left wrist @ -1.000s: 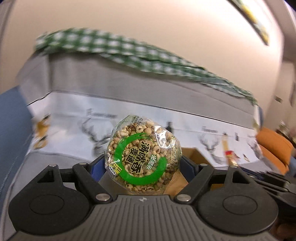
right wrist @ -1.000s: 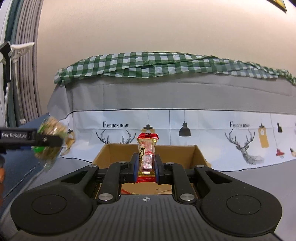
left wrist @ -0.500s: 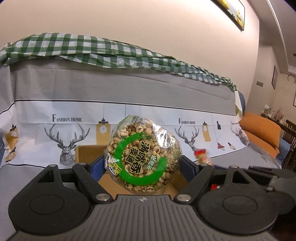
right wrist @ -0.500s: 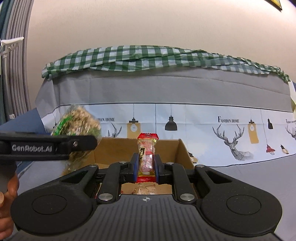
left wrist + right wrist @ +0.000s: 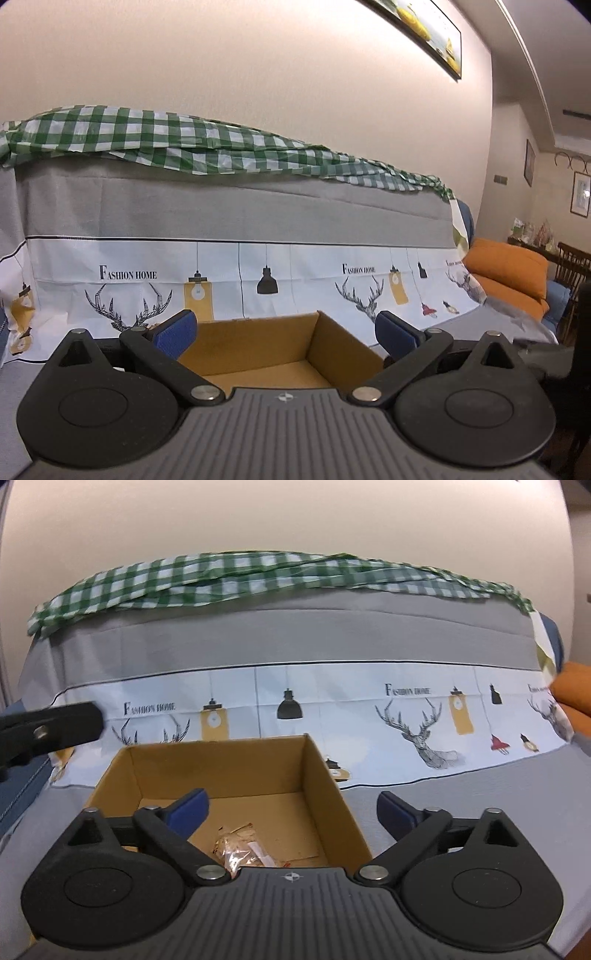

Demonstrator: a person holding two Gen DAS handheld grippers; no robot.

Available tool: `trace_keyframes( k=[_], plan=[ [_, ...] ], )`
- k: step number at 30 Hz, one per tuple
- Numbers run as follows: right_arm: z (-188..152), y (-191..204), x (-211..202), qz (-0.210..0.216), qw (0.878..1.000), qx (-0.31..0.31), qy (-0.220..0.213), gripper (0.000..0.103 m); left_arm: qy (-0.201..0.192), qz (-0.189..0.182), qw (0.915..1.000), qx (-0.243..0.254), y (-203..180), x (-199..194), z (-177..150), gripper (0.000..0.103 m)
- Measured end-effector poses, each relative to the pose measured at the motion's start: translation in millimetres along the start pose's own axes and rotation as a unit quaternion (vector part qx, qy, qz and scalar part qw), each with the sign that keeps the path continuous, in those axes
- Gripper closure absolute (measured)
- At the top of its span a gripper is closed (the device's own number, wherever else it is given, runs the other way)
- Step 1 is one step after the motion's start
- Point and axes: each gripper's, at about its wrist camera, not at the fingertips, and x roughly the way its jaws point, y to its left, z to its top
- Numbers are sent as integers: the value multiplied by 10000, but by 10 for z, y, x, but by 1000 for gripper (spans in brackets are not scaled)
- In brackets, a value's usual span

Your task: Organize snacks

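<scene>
An open cardboard box (image 5: 317, 775) rests on a grey covered seat, just ahead of both grippers; the left wrist view shows it too (image 5: 343, 343). A clear snack packet (image 5: 240, 849) lies on the box floor, partly hidden by the right gripper's body. My right gripper (image 5: 291, 808) hangs over the box, its jaws opening wide with nothing between them. My left gripper (image 5: 284, 332) is also above the box, its jaws opening with nothing between them. The round green-ringed snack bag and the red snack bar are out of sight. The left gripper's black finger (image 5: 51, 727) shows at the right wrist view's left edge.
A sofa back draped in a grey and white deer-print cover (image 5: 258, 273) with a green checked cloth (image 5: 184, 144) on top rises behind the box. Orange cushions (image 5: 509, 273) lie at the right. A framed picture (image 5: 424, 33) hangs on the wall.
Both grippers opened. The green-ringed snack bag left the left jaws and the red bar left the right jaws; neither shows now. Both views swung slightly and the box sits closer below.
</scene>
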Motion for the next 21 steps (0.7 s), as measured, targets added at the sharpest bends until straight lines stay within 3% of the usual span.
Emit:
trace_keyframes(
  k=[7,9,12,17,21],
  plan=[
    [-1,-115,-223,-15,9986,319,-423,1,11,106,9999,23,40,-419,-141,0],
    [-12,-134,-301,-29,9983,302,-488,1,270,249,9987,-339,110,-540,-330,0],
    [-86,-159,-463,23,9982,242,-553,1,1049,644,9907,-584,102,-655,-503,0],
    [-330,-206,-741,103,9997,154,-177,1,1141,894,9885,-426,-6,-881,-584,0],
    [-509,-227,-950,-3,9998,38,-200,1,1328,866,9867,-373,-78,-878,-668,0]
  ],
)
